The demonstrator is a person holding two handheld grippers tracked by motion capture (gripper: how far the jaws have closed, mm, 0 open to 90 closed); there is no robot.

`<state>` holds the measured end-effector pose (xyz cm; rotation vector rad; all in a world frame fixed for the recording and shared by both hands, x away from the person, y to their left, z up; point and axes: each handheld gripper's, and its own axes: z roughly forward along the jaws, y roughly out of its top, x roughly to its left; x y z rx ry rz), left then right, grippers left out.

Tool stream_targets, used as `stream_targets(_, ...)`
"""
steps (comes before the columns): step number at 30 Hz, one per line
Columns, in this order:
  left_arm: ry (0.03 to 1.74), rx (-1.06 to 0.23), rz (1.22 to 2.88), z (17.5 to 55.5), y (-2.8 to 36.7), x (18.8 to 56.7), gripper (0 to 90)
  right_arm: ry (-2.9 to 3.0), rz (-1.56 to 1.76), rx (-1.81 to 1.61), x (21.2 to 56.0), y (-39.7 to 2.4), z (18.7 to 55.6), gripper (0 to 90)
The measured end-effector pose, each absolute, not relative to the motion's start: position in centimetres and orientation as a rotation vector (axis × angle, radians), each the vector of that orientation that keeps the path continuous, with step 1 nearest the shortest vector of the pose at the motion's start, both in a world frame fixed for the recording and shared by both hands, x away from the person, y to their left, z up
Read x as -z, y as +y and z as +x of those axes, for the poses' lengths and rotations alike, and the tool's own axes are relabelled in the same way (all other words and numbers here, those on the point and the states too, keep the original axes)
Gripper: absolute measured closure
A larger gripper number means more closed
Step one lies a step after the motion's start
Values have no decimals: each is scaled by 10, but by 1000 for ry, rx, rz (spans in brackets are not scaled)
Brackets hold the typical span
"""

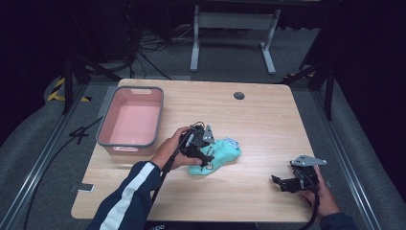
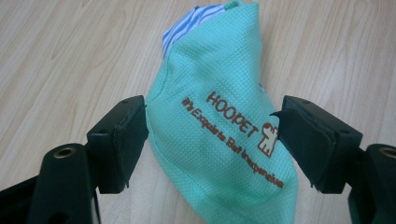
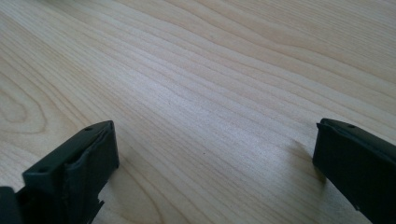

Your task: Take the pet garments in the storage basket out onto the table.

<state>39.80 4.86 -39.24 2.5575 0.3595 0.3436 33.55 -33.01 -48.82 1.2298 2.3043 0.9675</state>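
A mint-green mesh pet garment [image 2: 224, 126] with a striped lining lies on the table [image 1: 268, 115], right of the pink bin [image 1: 130, 120]. The left gripper [image 2: 212, 135] hangs over it, fingers [image 2: 119, 140] spread wide on either side, seemingly not pressing. The right gripper [image 3: 212, 158] rests near the table's right edge, fingers wide over bare wood.

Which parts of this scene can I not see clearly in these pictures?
- High view: left gripper covers part of the mint green cloth; its print is too small to read.
- Left gripper view: the cloth's lower end is cut off by the bottom edge.
- High view: near wall of the pink bin hides part of its floor.
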Motion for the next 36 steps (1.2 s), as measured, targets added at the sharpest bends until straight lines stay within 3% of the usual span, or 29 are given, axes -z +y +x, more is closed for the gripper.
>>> stream_targets(36, 348, -388, 2652, 356, 119, 418, 244, 2304, 1230, -968, 488, -330, 335, 5)
